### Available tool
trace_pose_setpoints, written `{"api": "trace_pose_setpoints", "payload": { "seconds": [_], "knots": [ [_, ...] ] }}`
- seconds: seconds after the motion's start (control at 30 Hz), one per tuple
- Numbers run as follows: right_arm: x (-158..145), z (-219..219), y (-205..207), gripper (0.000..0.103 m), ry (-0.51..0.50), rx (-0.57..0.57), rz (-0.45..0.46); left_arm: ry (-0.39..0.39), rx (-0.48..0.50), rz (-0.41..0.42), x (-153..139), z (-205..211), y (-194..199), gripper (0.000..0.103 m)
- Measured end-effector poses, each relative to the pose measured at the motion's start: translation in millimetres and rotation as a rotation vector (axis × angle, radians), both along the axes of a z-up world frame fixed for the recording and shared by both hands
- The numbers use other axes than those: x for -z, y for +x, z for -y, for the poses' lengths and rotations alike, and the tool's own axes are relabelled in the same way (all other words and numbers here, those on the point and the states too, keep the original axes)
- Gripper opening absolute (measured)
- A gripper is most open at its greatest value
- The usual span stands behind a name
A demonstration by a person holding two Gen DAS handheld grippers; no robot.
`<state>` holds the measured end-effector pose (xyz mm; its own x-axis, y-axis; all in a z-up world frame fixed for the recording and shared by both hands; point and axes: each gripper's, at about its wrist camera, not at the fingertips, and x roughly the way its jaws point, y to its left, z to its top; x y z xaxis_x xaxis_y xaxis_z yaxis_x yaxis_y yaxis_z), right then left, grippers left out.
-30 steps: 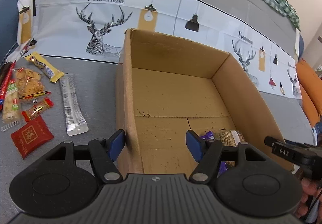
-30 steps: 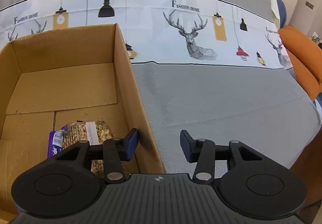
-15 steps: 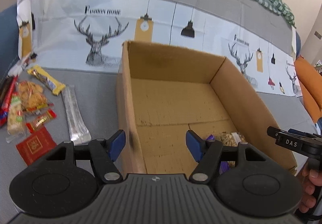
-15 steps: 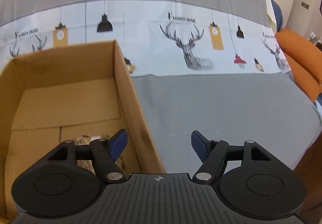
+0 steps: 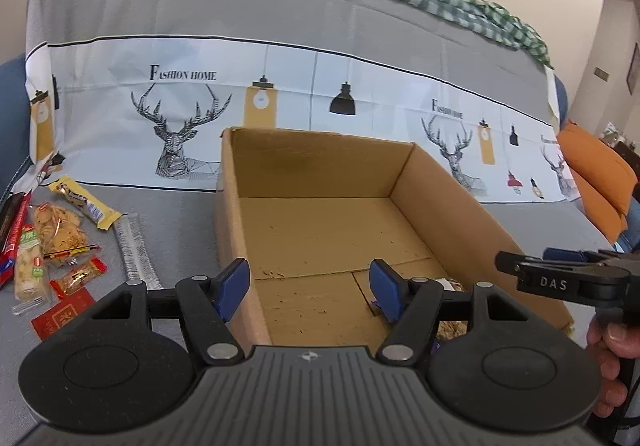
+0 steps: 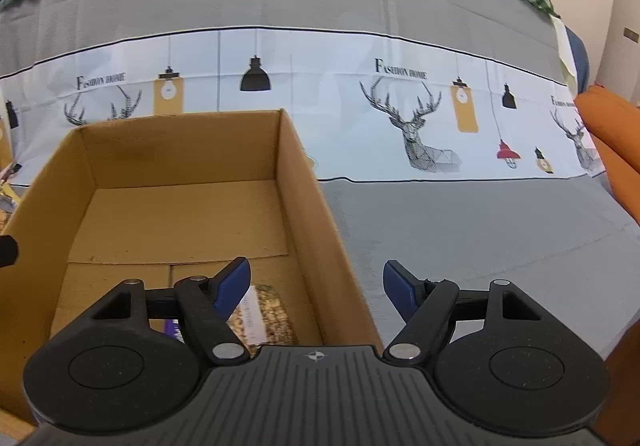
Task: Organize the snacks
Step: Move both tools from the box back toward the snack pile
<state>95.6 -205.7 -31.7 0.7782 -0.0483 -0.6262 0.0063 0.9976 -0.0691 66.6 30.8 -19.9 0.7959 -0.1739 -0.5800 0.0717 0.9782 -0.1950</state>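
An open cardboard box [image 5: 230,213] stands on the grey sofa seat. In its near right corner lie a nut-bar packet [image 6: 268,310] and a purple wrapper [image 6: 173,327], half hidden behind my right gripper. My left gripper [image 5: 308,278] hangs open above the box's near left wall, nothing between its fingers. My right gripper [image 6: 316,274] hangs open over the box's right wall [image 6: 316,213], also with nothing in it. Left of the box lie loose snacks: a yellow bar [image 5: 84,205], a chips bag [image 5: 60,234], a silvery stick [image 5: 134,250], a red packet [image 5: 60,316].
A printed cloth with deer and lamps [image 5: 180,125] covers the sofa back behind the box. An orange cushion [image 5: 596,181] sits at the far right. A hand [image 5: 612,346] holds the right gripper's black frame [image 5: 552,280] by the box's right side. Grey seat [image 6: 480,230] stretches right of the box.
The right gripper's jaws have widened. Both grippers have lifted and tipped up, so more of the sofa back shows and the box sits lower in both views.
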Motion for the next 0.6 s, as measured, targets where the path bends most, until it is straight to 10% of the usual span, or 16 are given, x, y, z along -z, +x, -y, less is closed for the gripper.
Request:
{"api": "trace_pose_setpoints", "payload": {
  "seconds": [0.3,0.5,0.6],
  "knots": [
    [-3,-6,-8,0.075,0.003,-0.015,0.026,0.025,0.034,-0.004,0,-5,-11,0.065],
    [-2,-9,-9,0.075,0.025,-0.006,0.021,0.067,0.095,-0.069,-19,-30,-7,0.025],
    [-4,-14,-11,0.067,0.050,-0.019,0.030,0.144,0.101,-0.065,-21,-49,-7,0.021]
  ]
}}
